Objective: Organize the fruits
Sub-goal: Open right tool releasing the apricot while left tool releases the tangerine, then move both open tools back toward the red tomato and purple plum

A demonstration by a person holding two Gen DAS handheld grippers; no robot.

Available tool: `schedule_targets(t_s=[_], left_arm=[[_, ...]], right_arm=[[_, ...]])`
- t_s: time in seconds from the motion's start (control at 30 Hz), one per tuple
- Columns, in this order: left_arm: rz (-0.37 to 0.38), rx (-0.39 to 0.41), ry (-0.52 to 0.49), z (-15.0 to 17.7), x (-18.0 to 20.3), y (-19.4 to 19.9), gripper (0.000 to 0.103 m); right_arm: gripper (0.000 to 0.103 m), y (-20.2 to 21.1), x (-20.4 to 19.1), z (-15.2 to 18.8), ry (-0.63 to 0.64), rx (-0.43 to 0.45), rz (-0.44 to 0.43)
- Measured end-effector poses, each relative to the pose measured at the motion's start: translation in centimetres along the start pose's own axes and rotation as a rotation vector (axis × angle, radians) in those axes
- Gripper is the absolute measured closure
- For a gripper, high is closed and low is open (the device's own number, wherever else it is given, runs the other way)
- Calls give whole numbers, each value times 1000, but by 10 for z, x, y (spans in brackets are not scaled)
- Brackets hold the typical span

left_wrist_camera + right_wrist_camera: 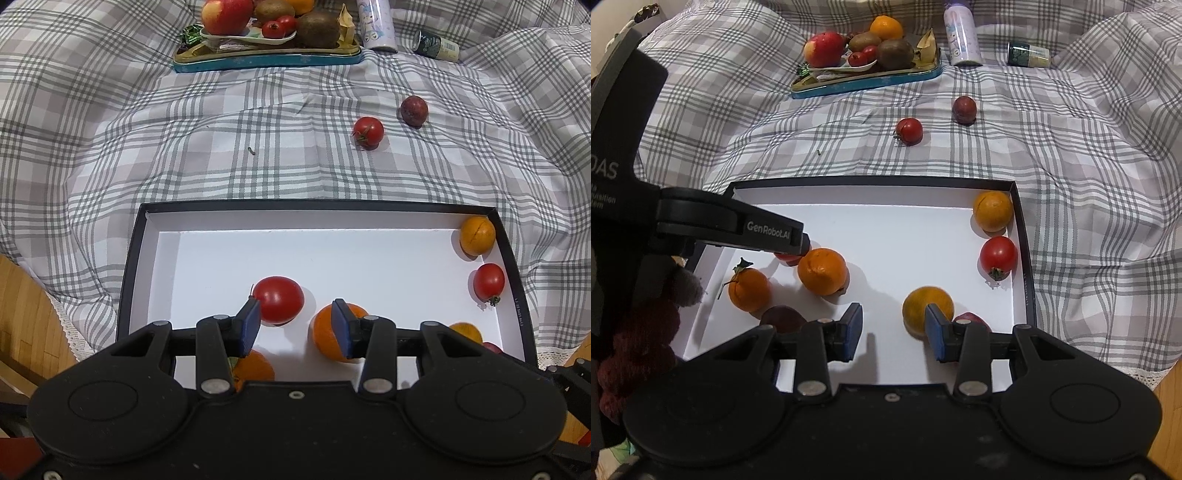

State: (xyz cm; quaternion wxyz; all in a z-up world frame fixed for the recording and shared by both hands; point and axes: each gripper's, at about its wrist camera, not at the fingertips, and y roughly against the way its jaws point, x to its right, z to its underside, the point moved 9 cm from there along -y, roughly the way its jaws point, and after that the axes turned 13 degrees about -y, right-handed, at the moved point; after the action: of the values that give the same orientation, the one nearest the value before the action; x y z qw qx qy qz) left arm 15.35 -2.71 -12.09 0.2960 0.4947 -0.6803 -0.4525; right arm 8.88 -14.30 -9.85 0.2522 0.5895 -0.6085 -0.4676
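Observation:
A black box with a white floor (295, 258) (886, 236) holds several fruits: a red tomato (279, 299), oranges (332, 332) (822, 271) (750, 290), a yellow-orange fruit (476, 236) (993, 211), a cherry tomato (488, 281) (998, 257), another yellow fruit (925, 306). My left gripper (295, 325) is open and empty above the box, between tomato and orange. My right gripper (894, 332) is open and empty over the box's near edge. A tomato (368, 132) (909, 130) and a dark plum (414, 110) (964, 109) lie on the cloth beyond.
A blue tin tray (266, 61) (864, 79) at the back holds an apple, kiwis, tomatoes and an orange. A patterned can (961, 35) and a dark bottle (1028, 54) lie right of it. The plaid cloth (184, 155) covers the surface. Wooden floor (22, 314) shows at left.

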Motion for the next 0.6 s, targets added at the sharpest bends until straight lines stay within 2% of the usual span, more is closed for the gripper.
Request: schedule_targets(t_s=[0.23,0.6], left_arm=[[-3,23,-14,-6,-1,1,53],[-2,7,-12,-23,-5,-10,53]], right_arm=[[62,-1,12,-15,-41,29,22],[62,-6,40,-59,-134,107,64]])
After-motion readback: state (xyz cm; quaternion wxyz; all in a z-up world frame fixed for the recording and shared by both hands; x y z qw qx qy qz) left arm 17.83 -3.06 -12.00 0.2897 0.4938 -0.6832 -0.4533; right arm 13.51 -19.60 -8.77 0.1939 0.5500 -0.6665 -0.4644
